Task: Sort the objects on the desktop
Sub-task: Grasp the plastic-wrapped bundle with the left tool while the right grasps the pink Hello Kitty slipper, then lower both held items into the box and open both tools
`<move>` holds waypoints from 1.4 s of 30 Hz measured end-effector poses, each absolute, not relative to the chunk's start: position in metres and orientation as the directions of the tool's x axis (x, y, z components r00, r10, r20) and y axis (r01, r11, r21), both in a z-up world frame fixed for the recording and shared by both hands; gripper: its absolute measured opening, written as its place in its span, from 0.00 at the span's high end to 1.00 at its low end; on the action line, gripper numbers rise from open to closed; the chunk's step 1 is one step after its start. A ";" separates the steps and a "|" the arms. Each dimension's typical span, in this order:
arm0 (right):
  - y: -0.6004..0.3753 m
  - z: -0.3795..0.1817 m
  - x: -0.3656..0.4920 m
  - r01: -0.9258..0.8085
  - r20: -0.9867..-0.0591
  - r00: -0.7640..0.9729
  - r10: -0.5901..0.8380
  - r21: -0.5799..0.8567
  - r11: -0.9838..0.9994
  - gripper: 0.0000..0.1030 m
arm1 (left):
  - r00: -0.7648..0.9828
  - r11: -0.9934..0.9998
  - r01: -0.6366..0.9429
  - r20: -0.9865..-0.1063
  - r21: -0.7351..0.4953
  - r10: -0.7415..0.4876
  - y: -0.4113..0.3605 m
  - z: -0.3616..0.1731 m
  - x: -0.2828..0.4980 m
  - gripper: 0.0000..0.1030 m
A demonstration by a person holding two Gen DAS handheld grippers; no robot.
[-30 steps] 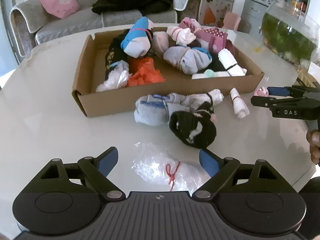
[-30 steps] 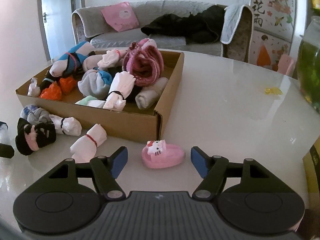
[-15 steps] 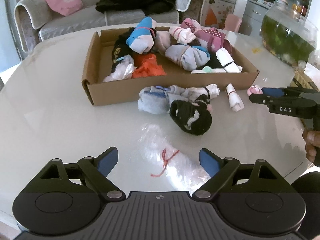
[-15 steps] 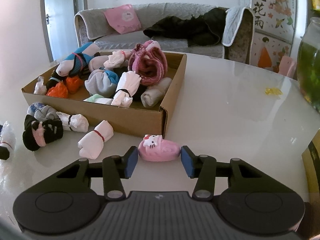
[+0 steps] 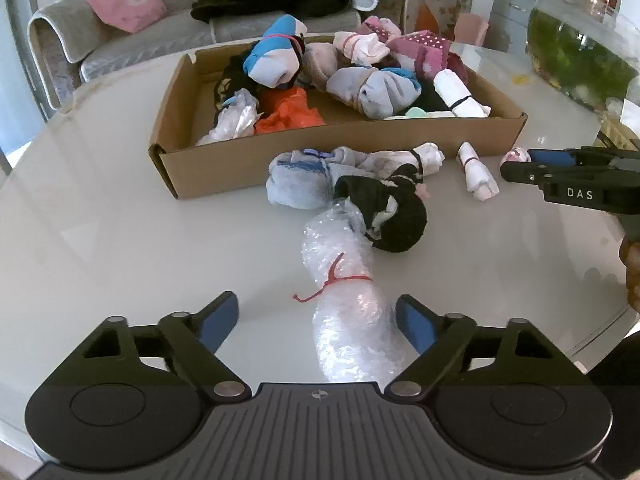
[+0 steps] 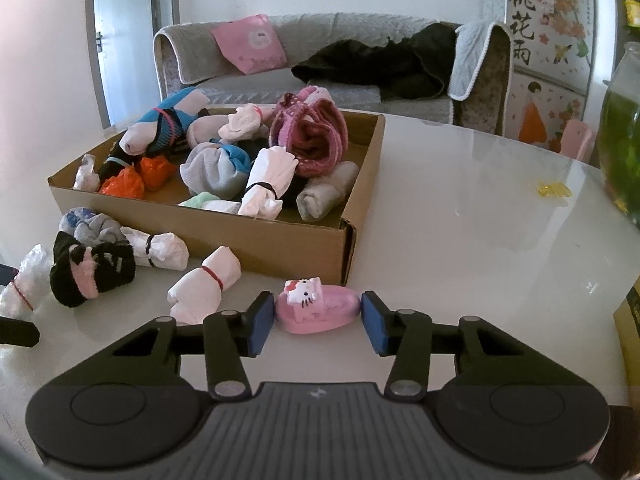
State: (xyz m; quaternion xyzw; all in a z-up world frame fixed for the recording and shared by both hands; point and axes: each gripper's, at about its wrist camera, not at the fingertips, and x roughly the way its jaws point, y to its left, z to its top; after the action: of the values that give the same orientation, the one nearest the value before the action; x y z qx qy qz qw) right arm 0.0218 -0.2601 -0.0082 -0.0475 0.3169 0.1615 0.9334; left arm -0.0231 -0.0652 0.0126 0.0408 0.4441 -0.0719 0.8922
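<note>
A cardboard box full of sock rolls and bags sits on the white table. My left gripper is open, with a bubble-wrap roll tied with red string lying between its fingers, close to the right one. A black sock ball and a grey-blue sock bundle lie beyond it. My right gripper has closed onto a pink Hello Kitty slipper on the table; both pads touch its ends. A white sock roll lies to its left.
A fish bowl stands at the table's far right. A small yellow item lies on the table. A sofa with a pink cushion and dark clothes is behind the table.
My right gripper's fingers closed in from wide open onto the pink slipper. My left gripper drew back, so the bubble-wrap roll now shows more fully between its fingers.
</note>
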 end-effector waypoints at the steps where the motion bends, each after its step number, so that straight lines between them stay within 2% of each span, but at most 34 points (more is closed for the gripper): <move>1: -0.260 -0.008 0.022 -0.332 -0.607 0.747 0.271 0.014 0.943 0.57 | 0.596 0.986 0.166 -0.798 0.008 -0.094 -0.065 0.013 -0.023 0.19; 6: -0.260 -0.006 0.021 -0.335 -0.612 0.739 0.283 0.030 0.942 0.58 | 0.601 0.983 0.182 -0.792 0.003 -0.108 -0.066 0.018 -0.022 0.43; 12: -0.262 -0.003 0.014 -0.332 -0.606 0.740 0.292 0.048 0.942 0.58 | 0.595 0.984 0.178 -0.796 -0.011 -0.116 -0.059 0.020 -0.023 0.53; 27: -0.264 0.009 0.005 -0.338 -0.585 0.751 0.306 0.057 0.939 0.58 | 0.631 0.987 0.160 -0.767 -0.015 -0.114 -0.043 0.039 -0.029 0.55; 42: -0.256 0.056 0.020 -0.365 -0.509 0.791 0.340 0.054 0.929 0.58 | 0.727 0.990 0.136 -0.682 0.030 -0.079 -0.023 0.102 -0.007 0.54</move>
State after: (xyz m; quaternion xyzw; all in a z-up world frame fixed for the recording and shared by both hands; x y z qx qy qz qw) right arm 0.0202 -0.2557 0.0561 -0.0237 0.2643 0.1864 0.9460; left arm -0.0071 -0.0230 0.1020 0.0387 0.3649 -0.0580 0.9284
